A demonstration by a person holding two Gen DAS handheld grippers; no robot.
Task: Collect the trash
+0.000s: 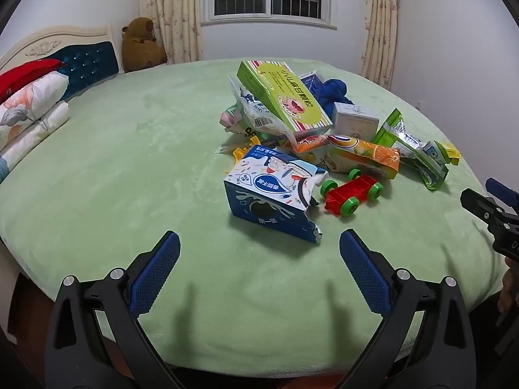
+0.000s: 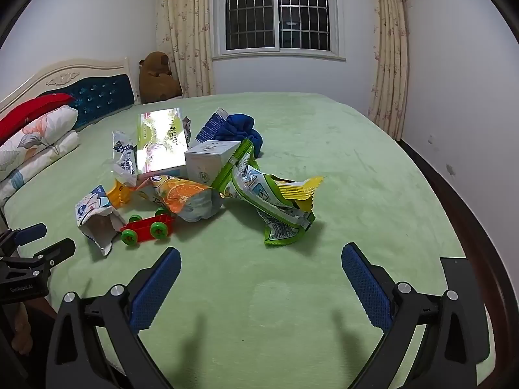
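Note:
A pile of trash lies on the green bed cover [image 1: 129, 175]. Nearest my left gripper [image 1: 259, 243] is a torn blue-and-white carton [image 1: 269, 194], just beyond its open, empty fingers. Behind it sit a green striped box [image 1: 282, 97], an orange-print wrapper [image 1: 360, 155], a small white box [image 1: 355, 121] and a green foil wrapper [image 1: 412, 149]. My right gripper [image 2: 261, 259] hangs open and empty just short of the green foil wrapper [image 2: 275, 207], with a yellow wrapper [image 2: 300, 191] lying on it.
A red toy car [image 1: 352, 196] with green wheels and a blue cloth [image 1: 334, 92] lie among the trash. Pillows [image 1: 29, 103] and a headboard [image 1: 84, 56] are at left, a brown plush bear [image 1: 141, 45] at the far corner. The bed's dark edge [image 2: 470, 214] runs along the right.

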